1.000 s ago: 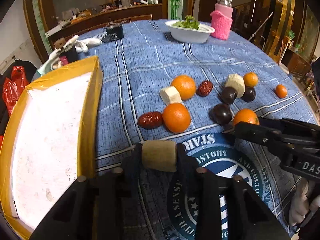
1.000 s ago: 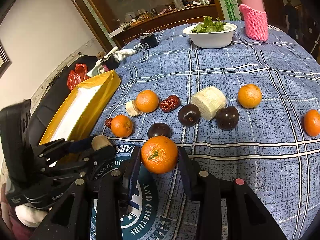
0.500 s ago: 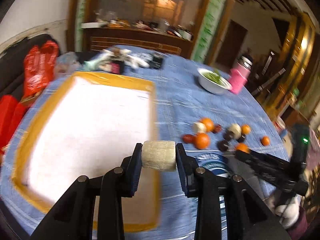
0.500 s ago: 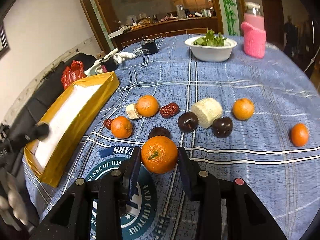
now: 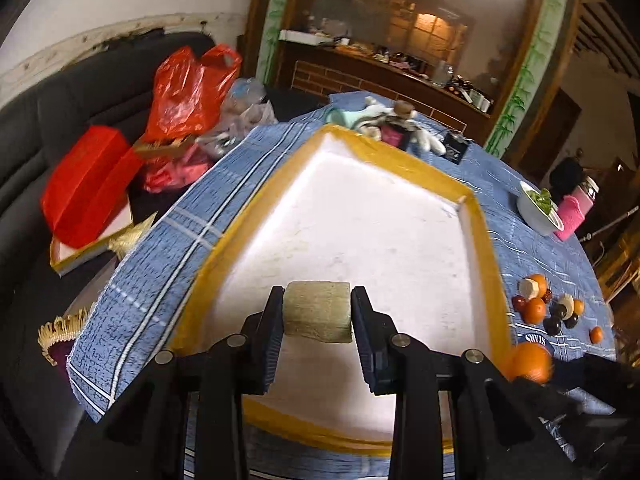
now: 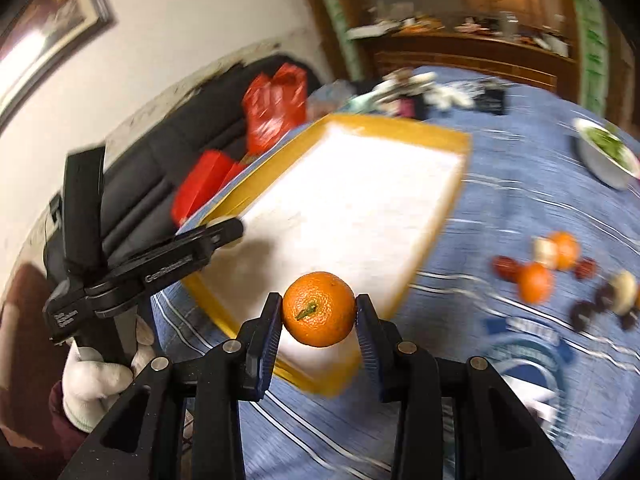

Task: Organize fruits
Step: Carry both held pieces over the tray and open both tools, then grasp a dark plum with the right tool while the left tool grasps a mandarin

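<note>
My left gripper [image 5: 318, 314] is shut on a pale banana piece [image 5: 318, 312] and holds it above the near part of the white tray with a yellow rim [image 5: 486, 240]. My right gripper [image 6: 318, 314] is shut on an orange mandarin [image 6: 319, 309], held above the tray's near corner [image 6: 400, 296]. The left gripper also shows in the right wrist view [image 6: 230, 232], over the tray's left edge. The mandarin also shows in the left wrist view [image 5: 530, 362], at the tray's right rim. Several loose fruits [image 5: 548, 310] lie on the blue cloth to the right.
A white bowl of greens [image 5: 538, 208] and a pink bottle [image 5: 574, 212] stand at the far right. Small clutter [image 5: 392, 128] lies beyond the tray. Red bags [image 5: 188, 84] and a dark sofa [image 5: 60, 104] are left of the table.
Both grippers have swung left from the fruit pile to the tray, each carrying its fruit. The left one now hangs over the tray's inside, the right one at its near corner.
</note>
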